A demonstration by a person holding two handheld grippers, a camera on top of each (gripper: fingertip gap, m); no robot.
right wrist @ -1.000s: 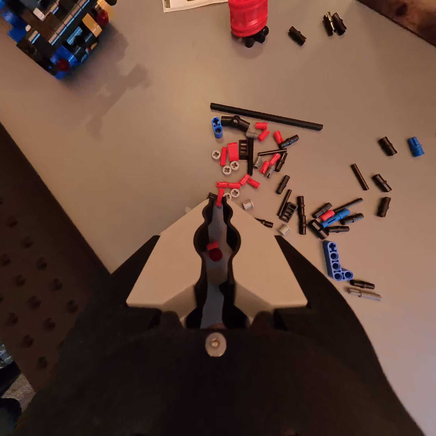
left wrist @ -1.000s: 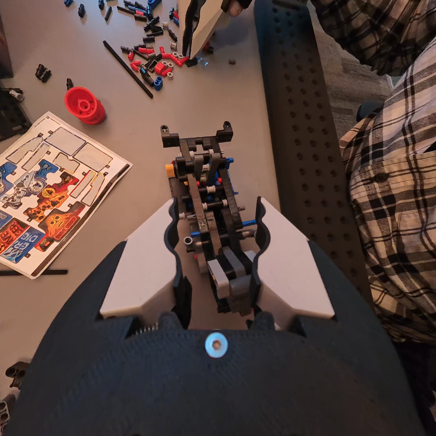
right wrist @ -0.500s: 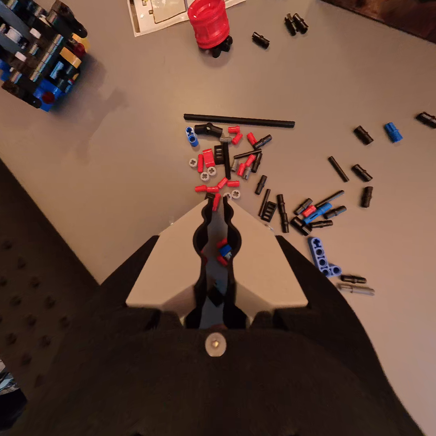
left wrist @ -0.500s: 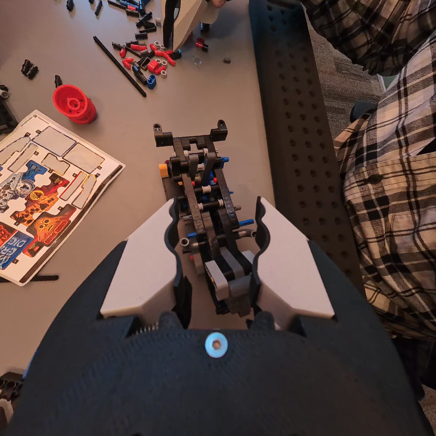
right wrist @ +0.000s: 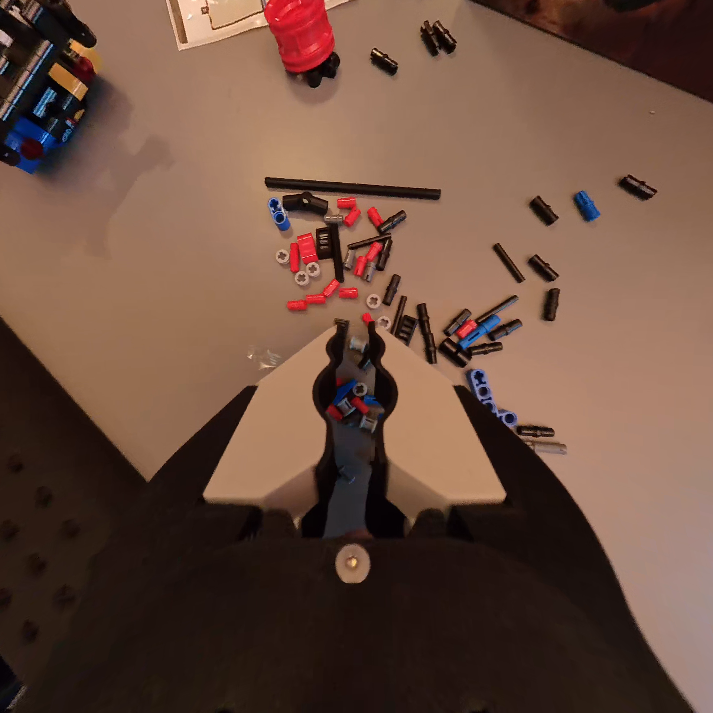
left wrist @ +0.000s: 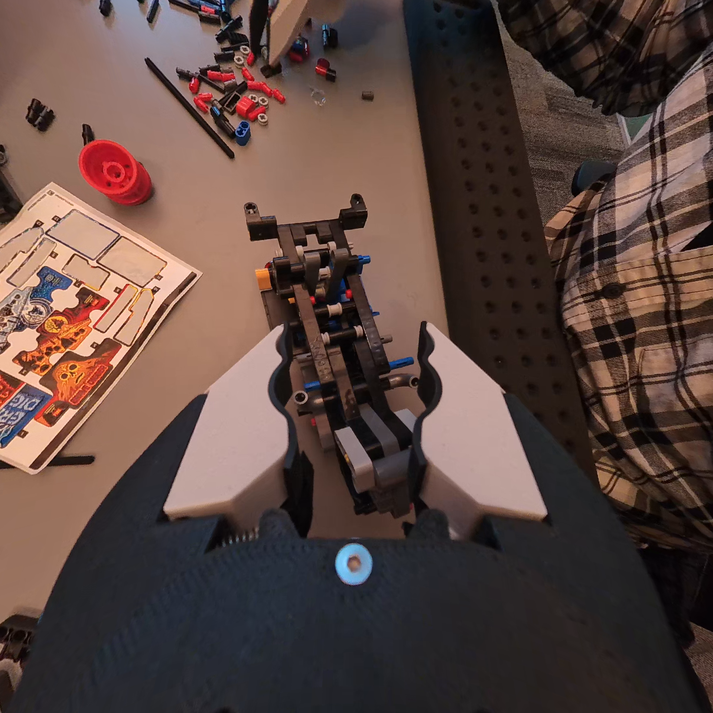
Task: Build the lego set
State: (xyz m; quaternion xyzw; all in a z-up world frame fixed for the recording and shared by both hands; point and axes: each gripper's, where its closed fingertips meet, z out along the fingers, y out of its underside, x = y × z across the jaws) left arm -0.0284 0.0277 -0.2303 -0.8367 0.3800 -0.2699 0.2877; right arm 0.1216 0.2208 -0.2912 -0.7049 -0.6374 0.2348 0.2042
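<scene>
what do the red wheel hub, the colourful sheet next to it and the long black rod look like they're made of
Red wheel hub: moulded hard plastic, slightly glossy, with crisp ribs and holes.
Colourful sheet: looks like printed sticker paper, thin and flat, with cut outlines around the shapes; it could be a film.
Long black rod: probably matte plastic or rubbery tube; its dull surface leaves that open.

Warm, dim indoor light; soft shadows beside the chassis [right wrist: 42, 92] on the grey table [right wrist: 193, 250]; wide-angle edge distortion, slight corner blur.
</scene>
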